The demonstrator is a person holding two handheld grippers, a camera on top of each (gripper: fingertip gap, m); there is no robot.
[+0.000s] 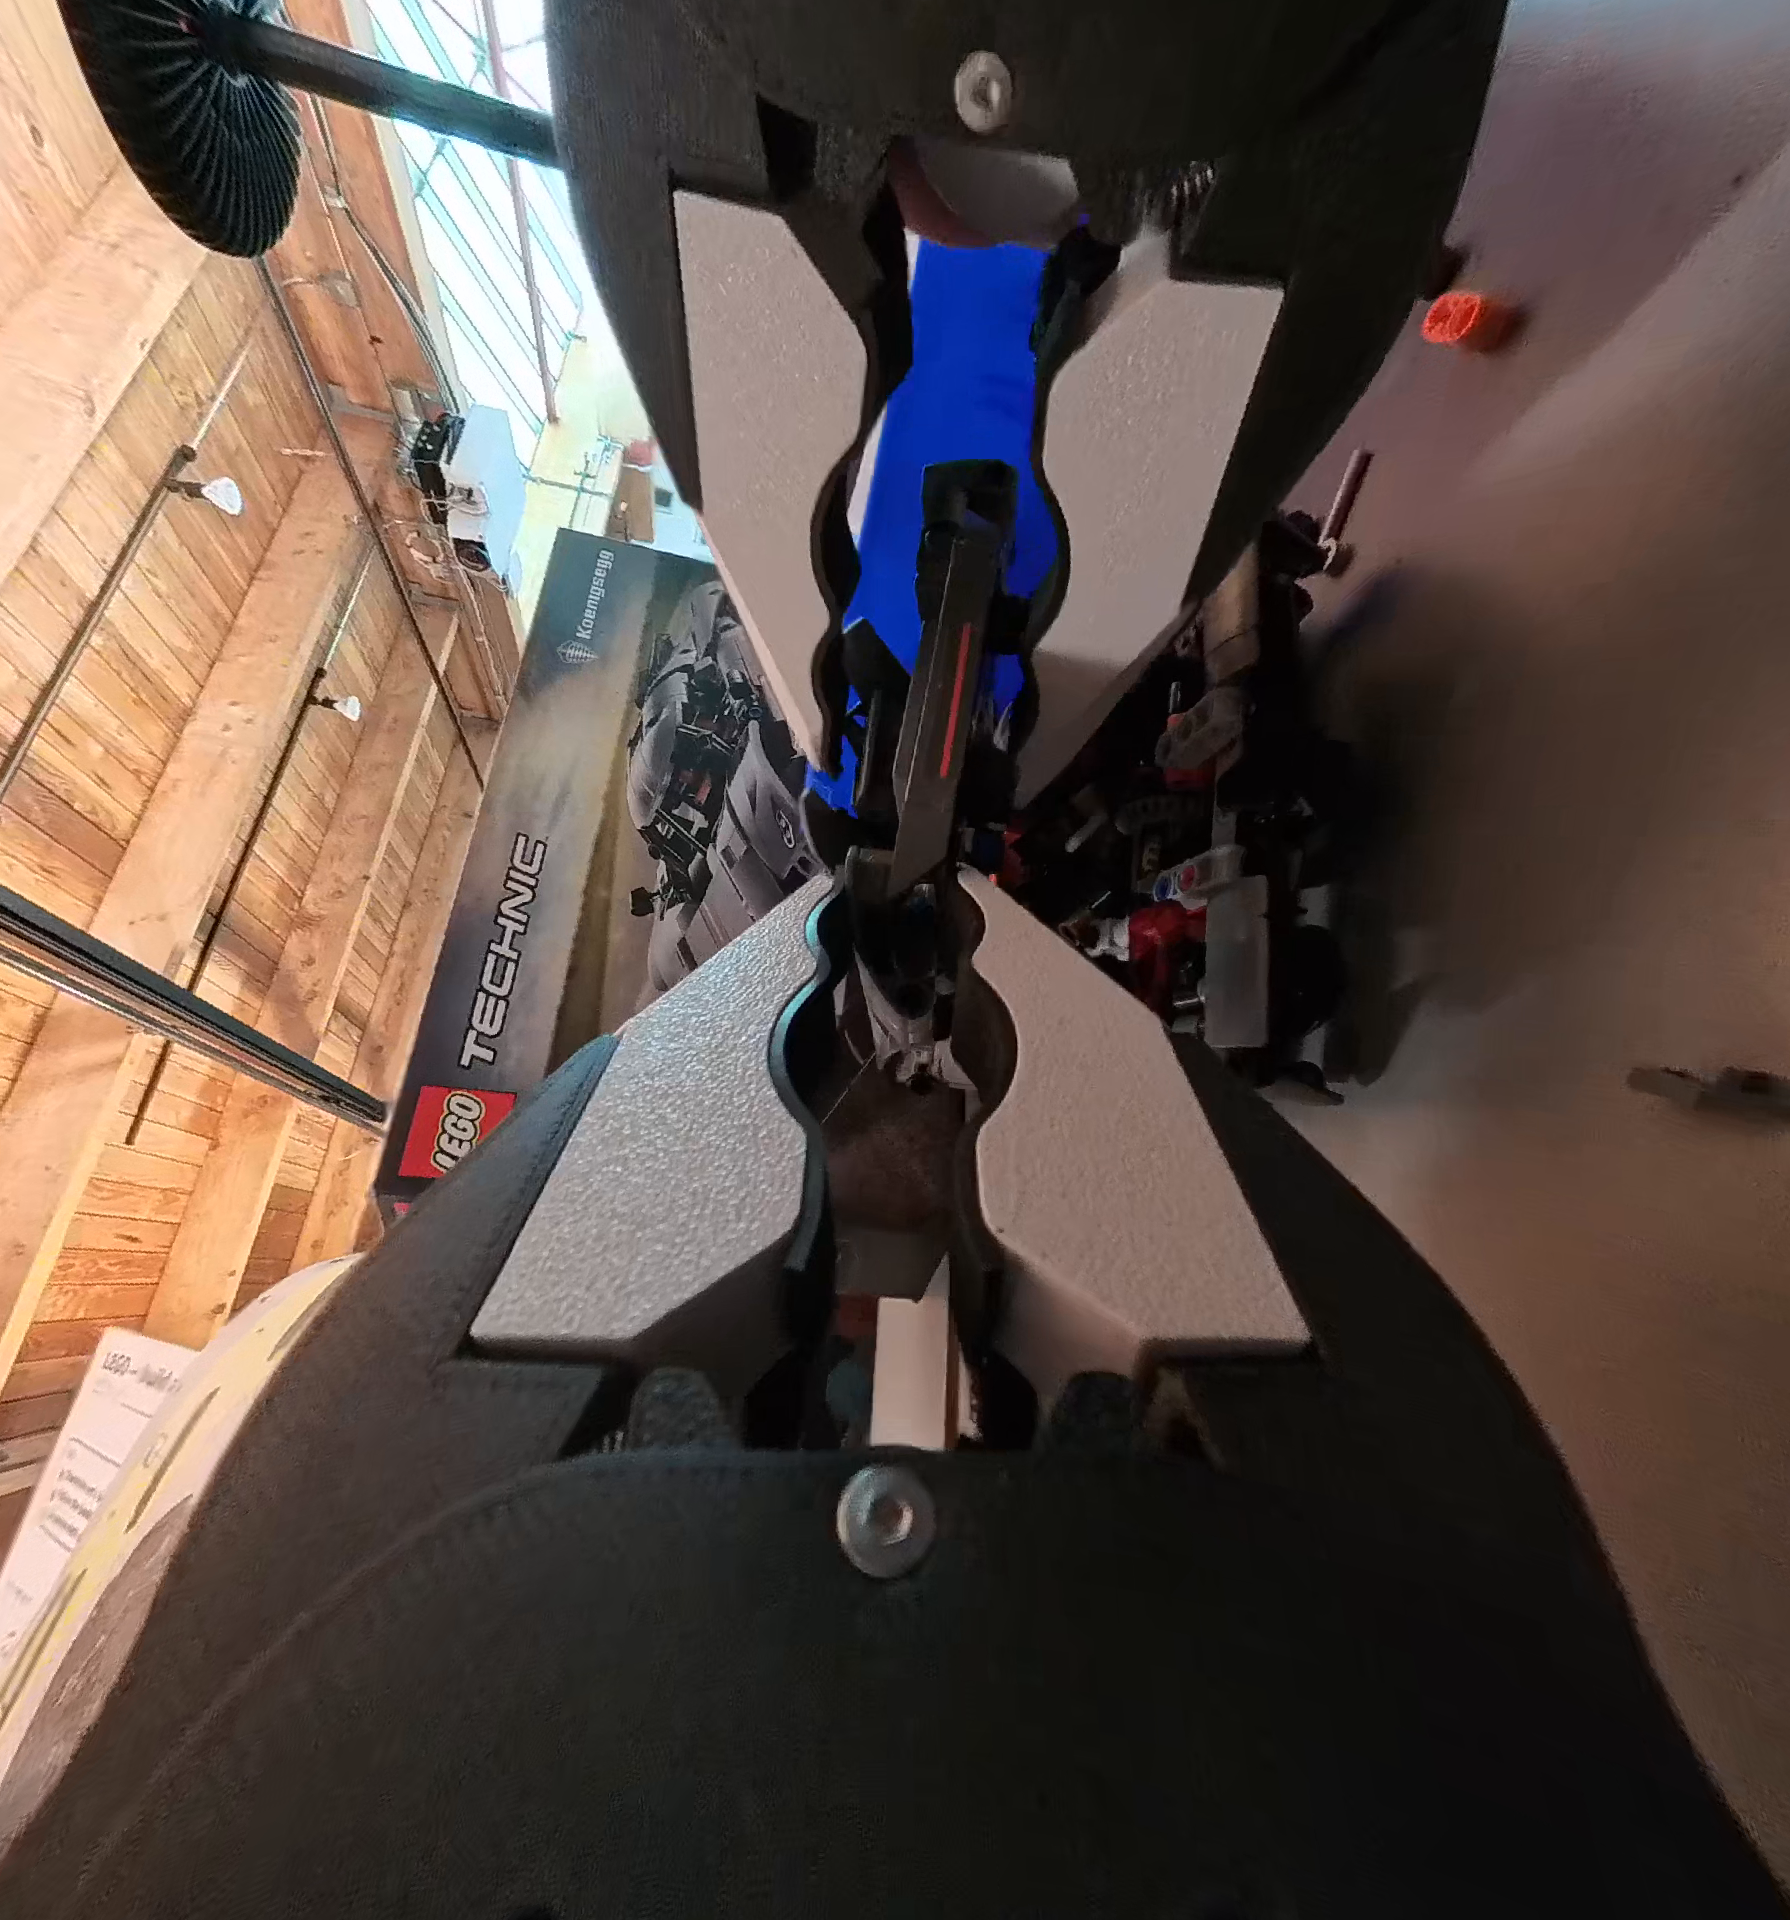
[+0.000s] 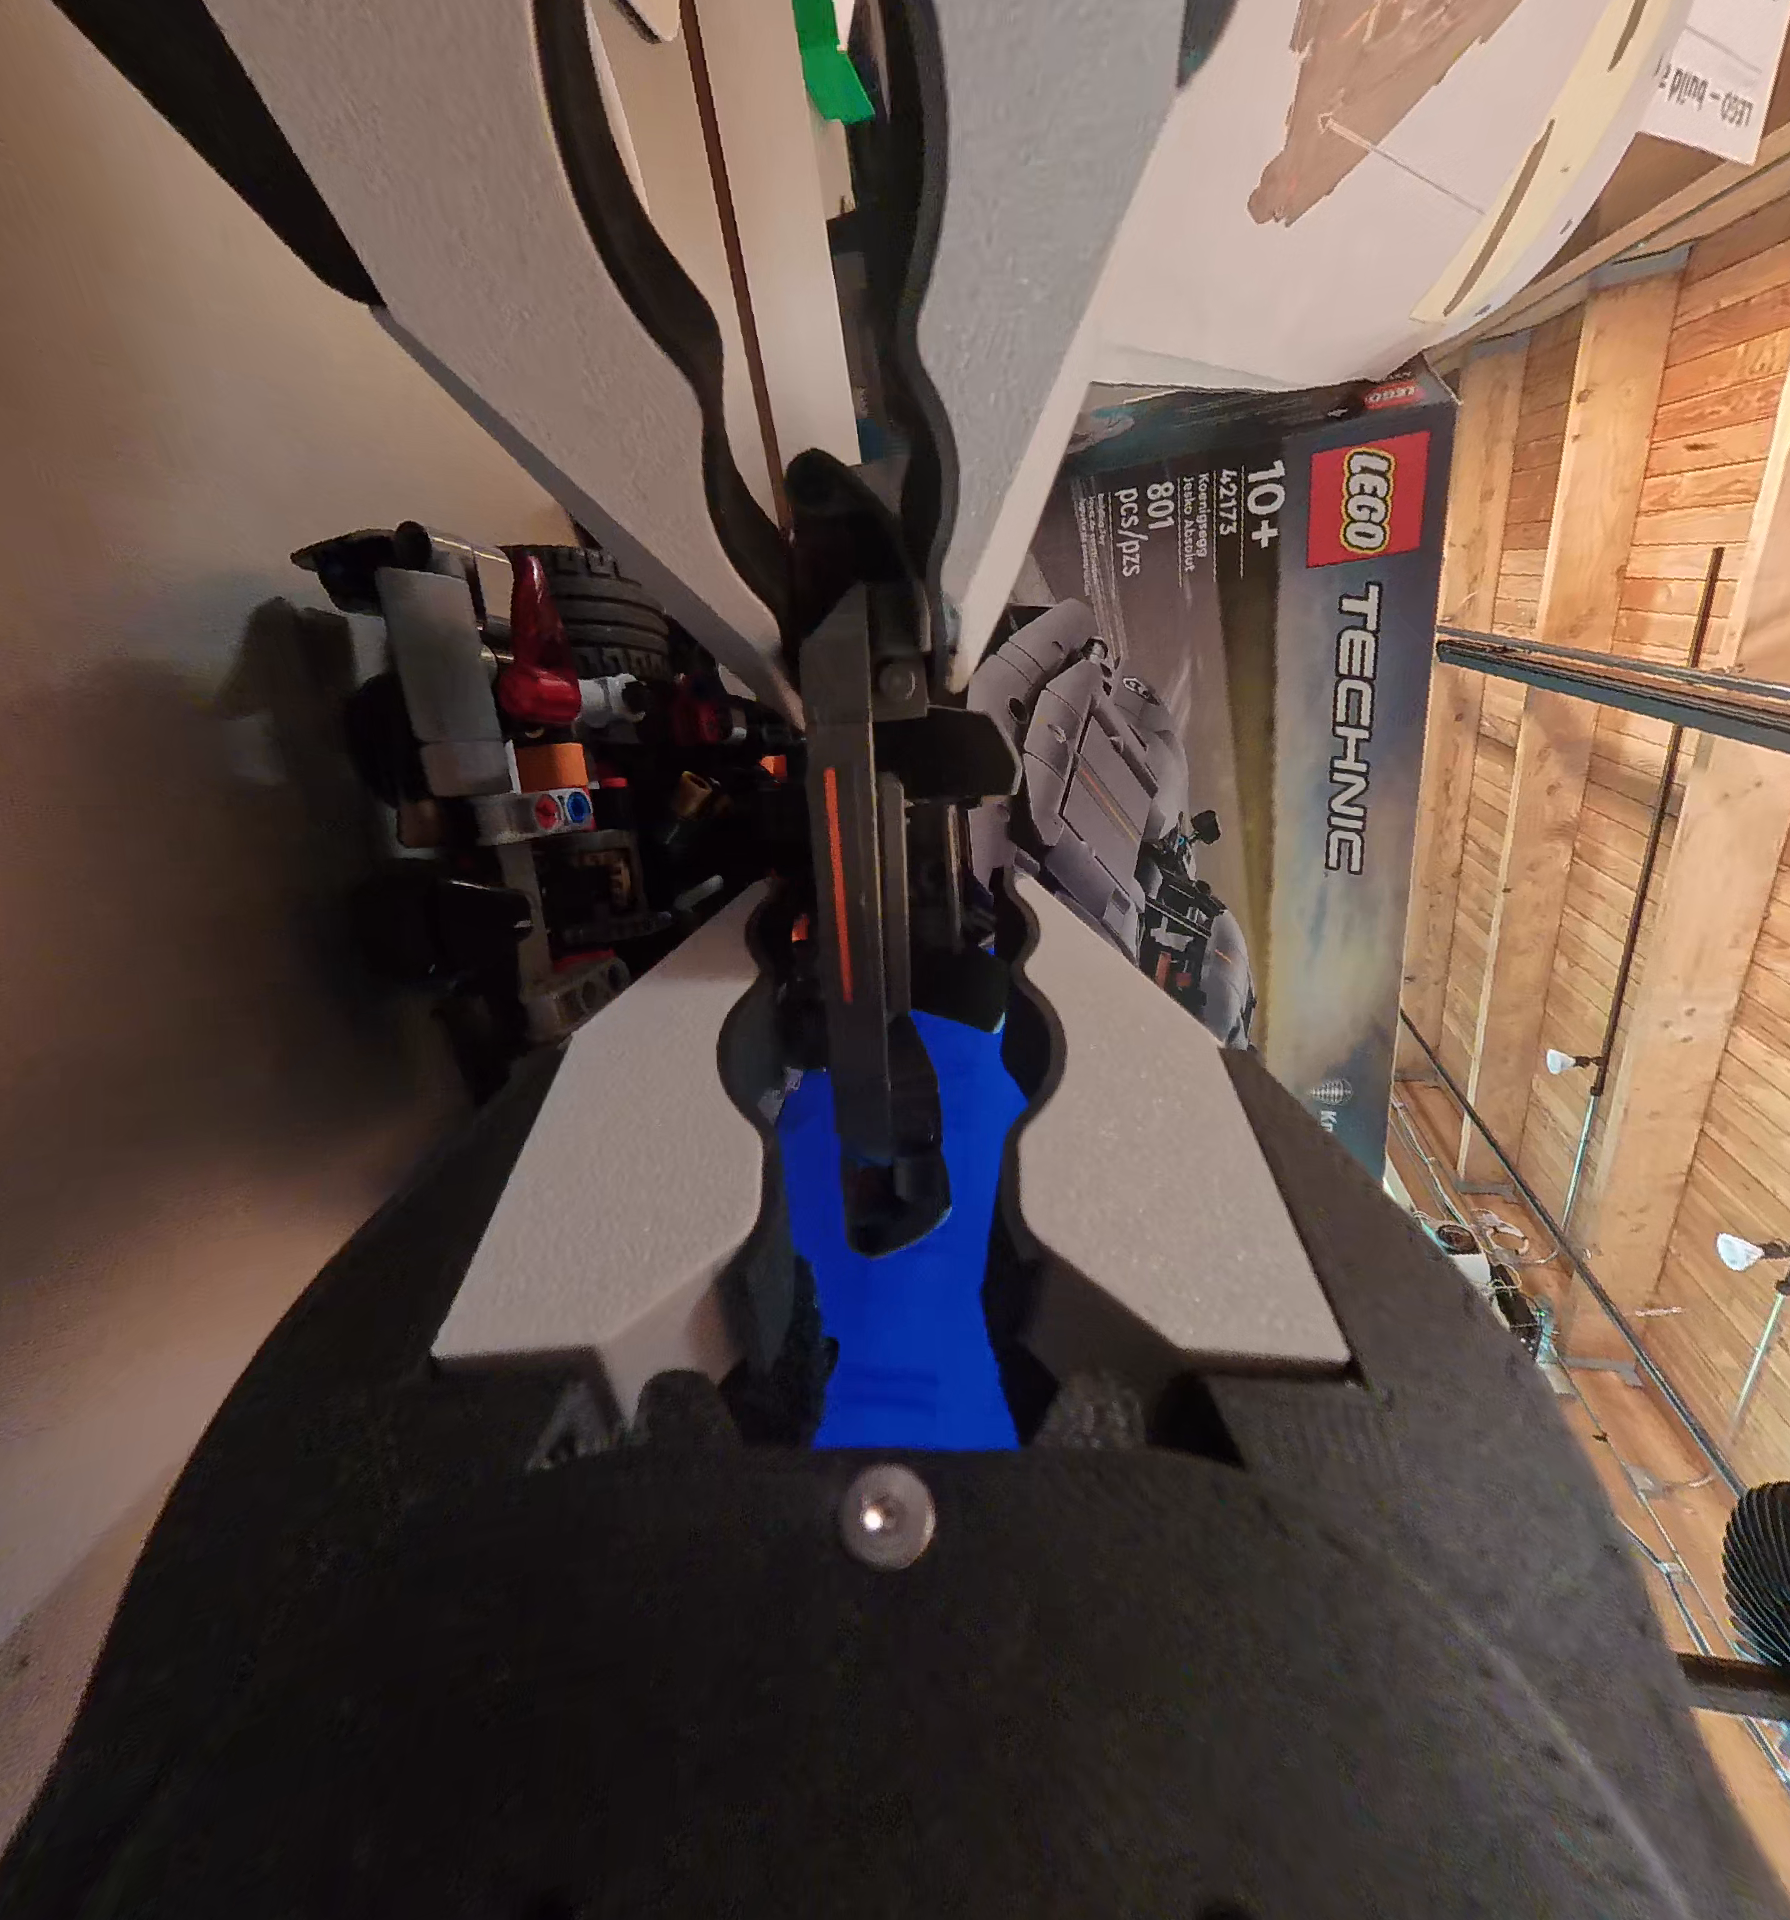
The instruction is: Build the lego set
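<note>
A long, narrow black plastic subassembly with a thin red-orange stripe along one face [image 1: 938, 707] is held in the air between the two grippers, which face each other tip to tip above the pale worktop [image 1: 1649, 727]. The left gripper [image 1: 896, 971] is clamped on one end of it, among small black and white connector parts; the right gripper [image 2: 886, 940] has its fingers closed in around the striped end, though whether they pinch it firmly or merely bracket it is hard to tell. The piece looks light and rigid, but built of several pinned parts — so it is likely to pop apart or pivot at a joint if squeezed across the thin panel. Taking hold on the thicker beam ends seems safer, pushing along its length. Behind it on the worktop sit the partly built grey, black and red model car chassis [image 2: 517, 769] and the printed cardboard set box [image 2: 1317, 727].
</note>
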